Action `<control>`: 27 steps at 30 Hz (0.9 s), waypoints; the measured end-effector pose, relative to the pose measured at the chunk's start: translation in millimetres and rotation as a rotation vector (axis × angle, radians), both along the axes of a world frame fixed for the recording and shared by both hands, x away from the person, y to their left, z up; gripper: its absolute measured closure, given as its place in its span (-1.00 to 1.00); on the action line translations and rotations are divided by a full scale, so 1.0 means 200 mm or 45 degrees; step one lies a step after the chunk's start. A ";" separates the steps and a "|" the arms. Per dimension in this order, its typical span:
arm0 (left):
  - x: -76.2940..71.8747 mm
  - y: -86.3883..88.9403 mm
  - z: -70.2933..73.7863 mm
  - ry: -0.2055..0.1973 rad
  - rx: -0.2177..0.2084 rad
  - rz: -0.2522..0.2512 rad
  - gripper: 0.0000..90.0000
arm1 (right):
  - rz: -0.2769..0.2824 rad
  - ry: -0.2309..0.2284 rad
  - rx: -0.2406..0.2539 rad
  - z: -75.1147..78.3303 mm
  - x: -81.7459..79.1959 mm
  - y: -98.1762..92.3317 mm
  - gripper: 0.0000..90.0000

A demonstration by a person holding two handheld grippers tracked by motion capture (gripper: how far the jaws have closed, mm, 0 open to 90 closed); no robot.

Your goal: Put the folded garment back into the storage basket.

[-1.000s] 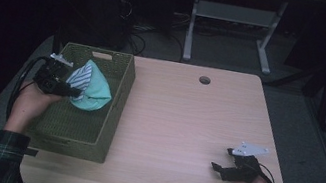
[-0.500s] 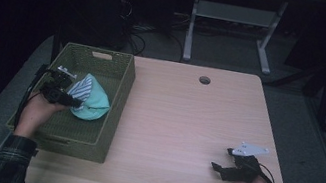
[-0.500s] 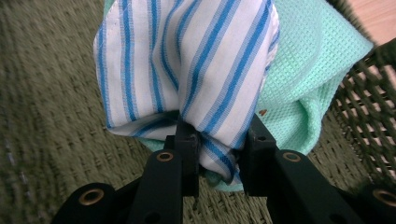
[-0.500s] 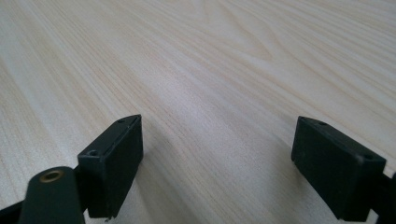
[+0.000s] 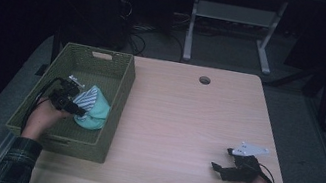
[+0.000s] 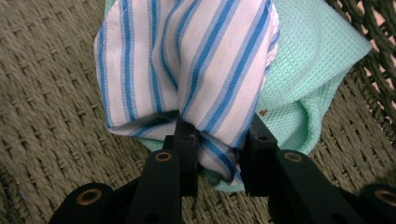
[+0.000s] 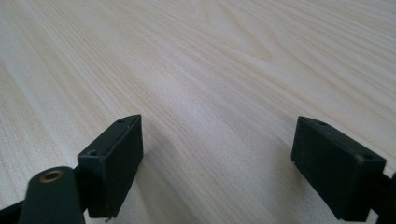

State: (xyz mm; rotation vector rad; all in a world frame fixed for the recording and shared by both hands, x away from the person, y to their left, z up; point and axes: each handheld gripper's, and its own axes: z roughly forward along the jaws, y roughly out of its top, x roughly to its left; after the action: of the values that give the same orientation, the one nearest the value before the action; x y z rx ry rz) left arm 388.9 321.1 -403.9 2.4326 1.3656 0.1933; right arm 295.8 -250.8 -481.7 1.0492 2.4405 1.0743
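In the high view my left gripper (image 5: 77, 108) is low inside the green woven basket (image 5: 114, 113), at the table's left. It is shut on a bundle of two cloths. The left gripper view shows its jaws (image 6: 217, 140) pinching a fold of the white cloth with blue stripes (image 6: 187, 60). A mint green cloth (image 6: 308, 60) lies wrapped behind and under the striped one and rests on the basket's woven floor (image 6: 51, 93). My right gripper (image 5: 217, 168) lies on the table near the front right corner. Its jaws (image 7: 217, 154) stand wide open over bare wood.
The light wooden table (image 5: 186, 121) has a round cable hole (image 5: 204, 80) near its far edge. A white metal frame (image 5: 235, 18) stands on the dark floor behind the table. Cables lie on the floor beyond the basket.
My left hand has come down with the cloth bundle, from above the basket's rim to its floor. The right hand has stayed where it was.
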 end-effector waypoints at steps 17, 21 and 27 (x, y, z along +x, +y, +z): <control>0.01 0.00 -0.05 0.015 0.036 -0.004 0.00 | 0.000 0.000 0.000 0.00 0.00 0.00 -0.63; -0.01 0.02 -0.01 -0.026 -0.004 0.019 -0.30 | 0.000 0.000 0.000 0.00 0.00 0.00 -0.63; -0.02 0.03 0.06 -0.078 -0.024 0.026 -0.53 | -0.001 0.001 0.000 0.00 0.00 0.00 -0.63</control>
State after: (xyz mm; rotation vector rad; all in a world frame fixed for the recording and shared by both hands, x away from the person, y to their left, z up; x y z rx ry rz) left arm 384.1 326.7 -392.3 2.3780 1.3605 0.2569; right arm 295.8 -250.7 -481.7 1.0502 2.4405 1.0742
